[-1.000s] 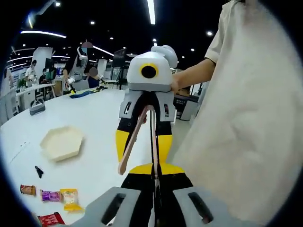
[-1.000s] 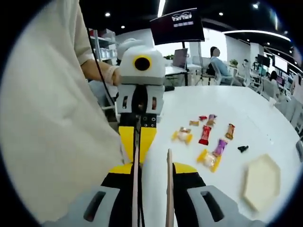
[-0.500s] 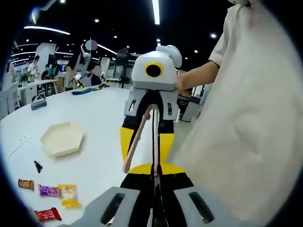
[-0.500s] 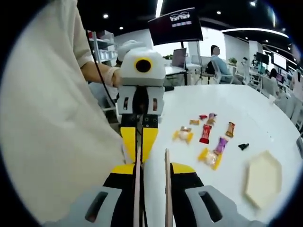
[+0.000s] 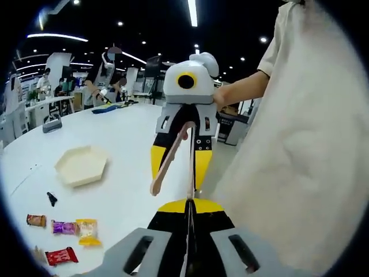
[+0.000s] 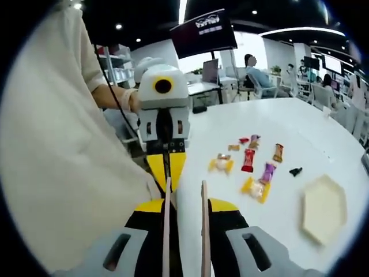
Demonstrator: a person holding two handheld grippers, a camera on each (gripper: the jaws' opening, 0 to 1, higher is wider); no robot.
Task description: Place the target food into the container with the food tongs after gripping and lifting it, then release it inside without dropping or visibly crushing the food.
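Wooden food tongs (image 6: 204, 231) rise between my right gripper's (image 6: 185, 203) yellow jaws, which are shut on them; the two tong arms stand a little apart with nothing between them. Several wrapped candies (image 6: 254, 189) lie scattered on the white table (image 6: 277, 127), ahead and to the right of the tongs. The cream hexagonal container (image 6: 324, 209) sits beyond them at the right. My left gripper (image 6: 164, 167) faces the right one, its jaws together and empty. From the left gripper view, the tongs (image 5: 169, 161) point toward me, with candies (image 5: 86, 231) at lower left and the container (image 5: 82, 164) further off.
A person in a pale shirt (image 5: 305, 150) stands close, holding both grippers over the table's near edge. A small black object (image 6: 295, 171) lies between the candies and the container. Other people and desks (image 5: 46, 92) are far behind.
Both hands have shifted slightly, so the views moved a little. The tongs stay held with their arms apart, and the candies and container have not moved.
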